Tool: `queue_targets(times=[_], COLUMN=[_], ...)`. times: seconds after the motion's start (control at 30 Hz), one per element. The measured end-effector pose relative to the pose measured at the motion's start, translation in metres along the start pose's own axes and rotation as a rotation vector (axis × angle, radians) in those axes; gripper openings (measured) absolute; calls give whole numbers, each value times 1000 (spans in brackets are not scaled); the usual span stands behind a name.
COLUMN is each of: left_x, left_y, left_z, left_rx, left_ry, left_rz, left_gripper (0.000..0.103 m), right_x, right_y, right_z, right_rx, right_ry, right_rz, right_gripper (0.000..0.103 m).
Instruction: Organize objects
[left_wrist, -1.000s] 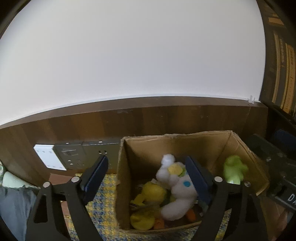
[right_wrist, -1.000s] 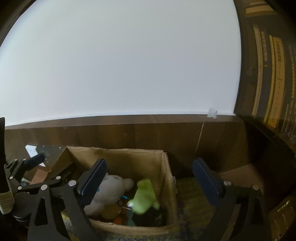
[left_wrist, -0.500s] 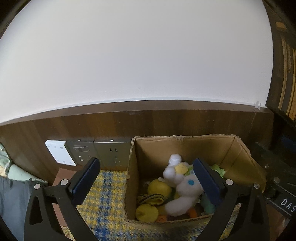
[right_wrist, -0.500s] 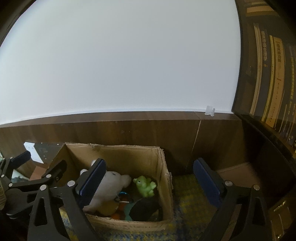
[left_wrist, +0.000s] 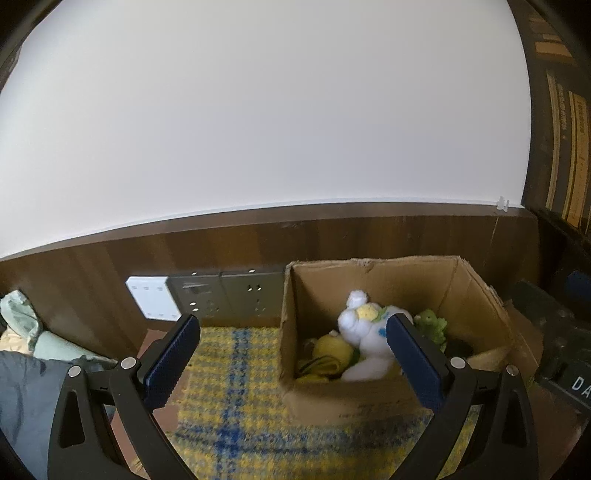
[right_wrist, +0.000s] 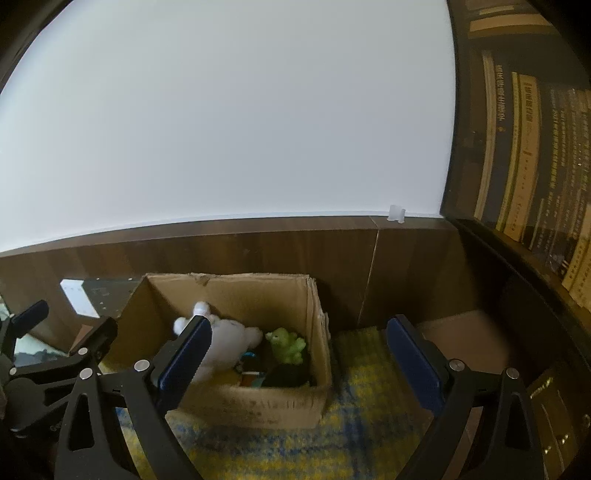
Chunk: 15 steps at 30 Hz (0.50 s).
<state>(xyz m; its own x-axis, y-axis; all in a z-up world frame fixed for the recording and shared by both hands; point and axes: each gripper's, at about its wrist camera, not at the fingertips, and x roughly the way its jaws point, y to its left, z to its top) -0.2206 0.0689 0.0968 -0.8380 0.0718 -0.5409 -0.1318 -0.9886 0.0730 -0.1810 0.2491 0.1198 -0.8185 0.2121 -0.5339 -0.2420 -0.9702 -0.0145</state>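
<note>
An open cardboard box (left_wrist: 351, 400) stands on a checked cloth against the wood-panelled wall. Inside it lie a white plush toy (left_wrist: 364, 328), a yellow plush toy (left_wrist: 330, 347) and a green frog toy (left_wrist: 430, 325). My left gripper (left_wrist: 291, 326) hangs open in front of the box's left corner, above the cloth, with nothing between its fingers. In the right wrist view the box (right_wrist: 258, 402) holds the white plush (right_wrist: 229, 339) and the frog (right_wrist: 286, 343). My right gripper (right_wrist: 300, 325) is open and empty, in front of the box's right corner.
Grey wall sockets (left_wrist: 221, 295) and a white panel (left_wrist: 151, 301) sit on the wood wall left of the box. The yellow-and-blue cloth (left_wrist: 240, 406) covers the surface. Folded clothes (left_wrist: 22, 321) lie at far left. A dark bookcase (right_wrist: 535, 184) stands at right.
Both grippers have drawn back and up from the box. The left jaws have spread wider, off the white plush. The green frog has dropped from the box's rim down among the toys.
</note>
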Motion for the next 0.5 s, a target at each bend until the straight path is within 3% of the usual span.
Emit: queue_targets(times=[0.5], left_x=[-68], left_y=[15], left_z=[-33], left_rx=[-12], left_ry=[-31], left_rz=[5], left_gripper=[103], right_x=[-68], right_y=[4], right_z=[-33], right_rx=[-4], right_ry=[-35], right_rz=[14], right_gripper=[97])
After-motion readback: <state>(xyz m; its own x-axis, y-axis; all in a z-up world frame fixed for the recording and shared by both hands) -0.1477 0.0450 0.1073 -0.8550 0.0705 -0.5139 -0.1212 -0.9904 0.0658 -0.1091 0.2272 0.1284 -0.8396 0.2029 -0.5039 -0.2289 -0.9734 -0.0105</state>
